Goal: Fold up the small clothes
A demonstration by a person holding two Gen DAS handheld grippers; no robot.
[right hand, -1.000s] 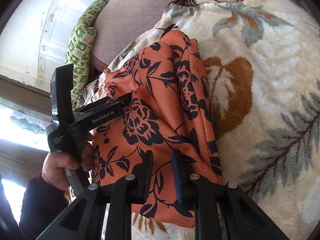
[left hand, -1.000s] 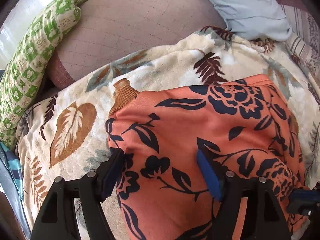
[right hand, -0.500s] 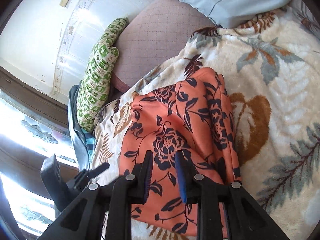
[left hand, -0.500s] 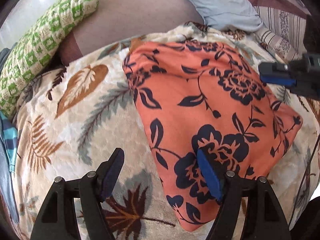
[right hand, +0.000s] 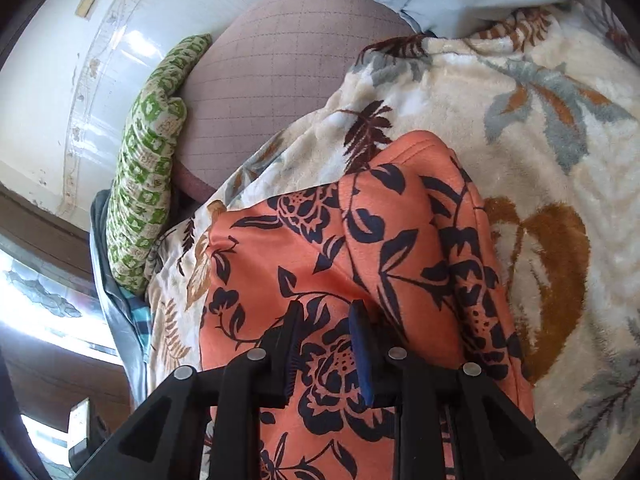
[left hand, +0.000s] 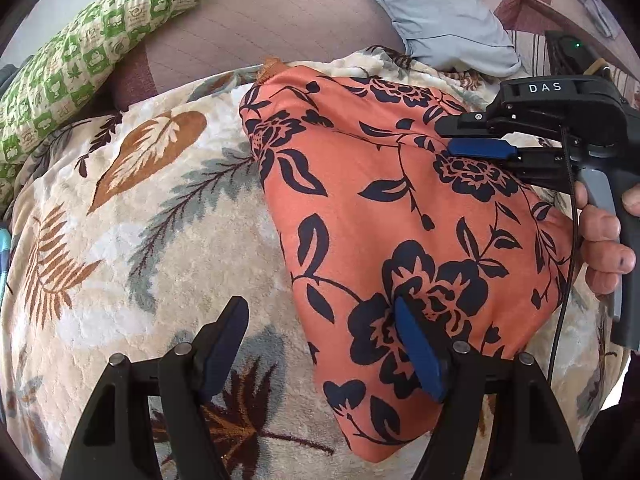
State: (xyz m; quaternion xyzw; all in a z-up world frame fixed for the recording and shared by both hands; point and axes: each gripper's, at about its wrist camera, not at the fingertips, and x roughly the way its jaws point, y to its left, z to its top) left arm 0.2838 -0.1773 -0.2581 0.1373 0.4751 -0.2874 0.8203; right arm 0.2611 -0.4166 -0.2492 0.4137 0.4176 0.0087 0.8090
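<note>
An orange garment with dark blue flowers [left hand: 384, 208] lies folded on a leaf-patterned blanket [left hand: 132, 240]; it also shows in the right wrist view [right hand: 360, 248]. My left gripper [left hand: 320, 336] is open wide and empty, hovering over the garment's near left edge. My right gripper [right hand: 326, 334] has its jaws open a narrow gap over the garment, with nothing held. It shows in the left wrist view [left hand: 476, 140] at the right, above the garment's far right part, held by a hand.
A green checked pillow [left hand: 92, 52] lies at the far left. A mauve quilted cushion [left hand: 260, 28] and a light blue pillow [left hand: 436, 12] lie behind the blanket. A white wall [right hand: 80, 60] and a window are to the left.
My left gripper has drawn back from the garment, which now lies further away and flatter. My right gripper has let go, opened a little and risen over the garment.
</note>
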